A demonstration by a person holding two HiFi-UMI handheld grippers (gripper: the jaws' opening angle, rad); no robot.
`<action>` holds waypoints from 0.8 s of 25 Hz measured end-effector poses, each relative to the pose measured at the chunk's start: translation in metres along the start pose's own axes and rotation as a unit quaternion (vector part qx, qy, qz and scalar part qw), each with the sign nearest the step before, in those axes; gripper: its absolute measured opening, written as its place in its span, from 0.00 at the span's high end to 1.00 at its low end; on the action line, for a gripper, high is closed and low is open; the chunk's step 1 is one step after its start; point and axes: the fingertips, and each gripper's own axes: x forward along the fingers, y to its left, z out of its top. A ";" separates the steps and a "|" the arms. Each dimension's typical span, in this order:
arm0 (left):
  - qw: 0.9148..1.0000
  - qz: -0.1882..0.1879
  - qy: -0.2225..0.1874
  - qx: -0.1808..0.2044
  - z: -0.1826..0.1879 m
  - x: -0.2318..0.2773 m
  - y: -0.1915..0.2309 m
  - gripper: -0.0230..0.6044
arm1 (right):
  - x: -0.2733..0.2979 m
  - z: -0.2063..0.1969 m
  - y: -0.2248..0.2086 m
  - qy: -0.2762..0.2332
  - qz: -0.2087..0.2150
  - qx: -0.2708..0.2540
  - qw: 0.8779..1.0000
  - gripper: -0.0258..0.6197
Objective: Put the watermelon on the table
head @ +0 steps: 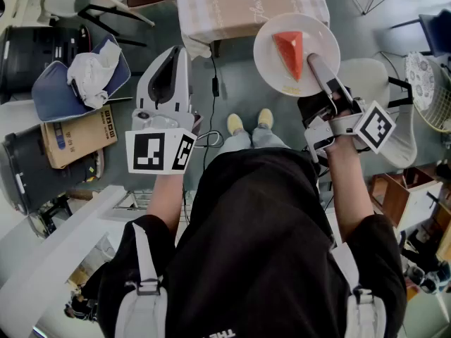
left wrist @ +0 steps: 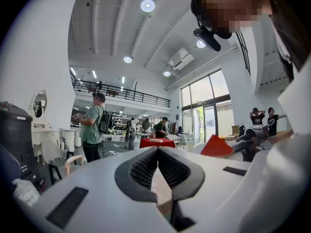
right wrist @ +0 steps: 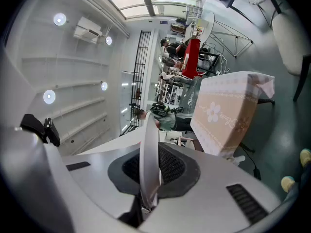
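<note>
Red watermelon wedge (head: 289, 51) on white plate (head: 321, 41), by corner of cloth-covered table (head: 232, 9).

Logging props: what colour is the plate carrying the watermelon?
White plate, clearest in the head view.

Head view steeply down; gripper views along jaws; table (head: 225, 13) shared with right.
</note>
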 end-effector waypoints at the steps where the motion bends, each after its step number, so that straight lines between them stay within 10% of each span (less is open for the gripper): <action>1: 1.000 0.007 0.004 0.009 0.000 0.000 0.001 0.94 | 0.000 0.000 0.000 0.001 0.000 -0.001 1.000 0.92; 20: 0.998 0.004 0.013 0.059 0.000 -0.005 -0.004 0.94 | 0.003 -0.022 0.015 0.001 0.007 -0.007 1.000 0.92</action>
